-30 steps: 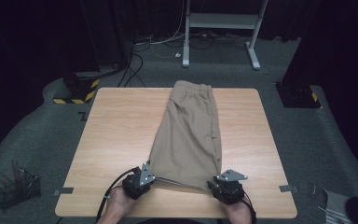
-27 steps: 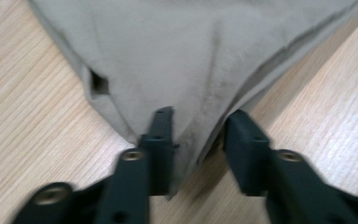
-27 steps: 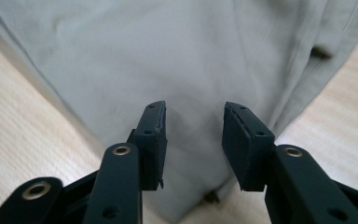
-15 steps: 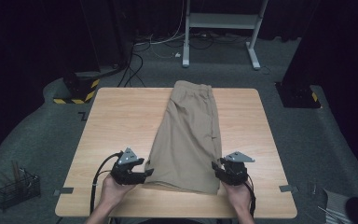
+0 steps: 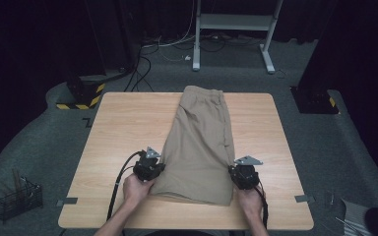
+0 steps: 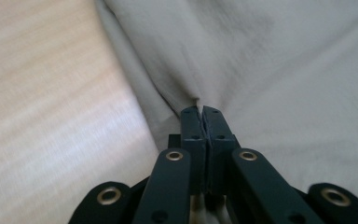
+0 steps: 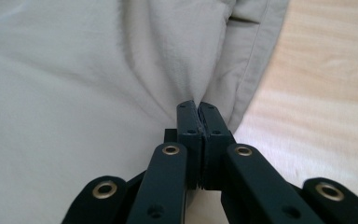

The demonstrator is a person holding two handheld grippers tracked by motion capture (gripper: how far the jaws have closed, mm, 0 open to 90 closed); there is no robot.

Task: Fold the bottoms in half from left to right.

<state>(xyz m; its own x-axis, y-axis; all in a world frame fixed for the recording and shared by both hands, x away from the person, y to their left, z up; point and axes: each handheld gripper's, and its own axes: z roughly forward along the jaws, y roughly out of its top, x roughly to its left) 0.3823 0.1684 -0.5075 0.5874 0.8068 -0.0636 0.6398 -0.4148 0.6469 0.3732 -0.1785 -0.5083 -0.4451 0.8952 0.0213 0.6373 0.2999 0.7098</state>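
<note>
clearly the khaki shorts (image 5: 200, 142) are lying lengthwise down the middle of the wooden surface (image 5: 118, 128), waistband reaching the far edge and the wide leg hems nearing the near edge, where the person is working. the left gripper (image 5: 153, 170) is pinching the left side of the garment close to the hem, and in the left gripper view its jaws are pressing together on a small ridge of the shorts (image 6: 270, 70) that is puckering upward between them. the right gripper (image 5: 242, 176) is doing the same on the right side seam, its jaws having just been closing and now clenching a fold of cloth (image 7: 74, 84) beside the stitched edge. the fabric is looking light, soft and limp, so it is likely going to sag and drape rather than hold any shape, and a thin pinch could be slipping out. taking hold at the doubled seam or hem, on both sides at once, is seeming the safest grip.
</note>
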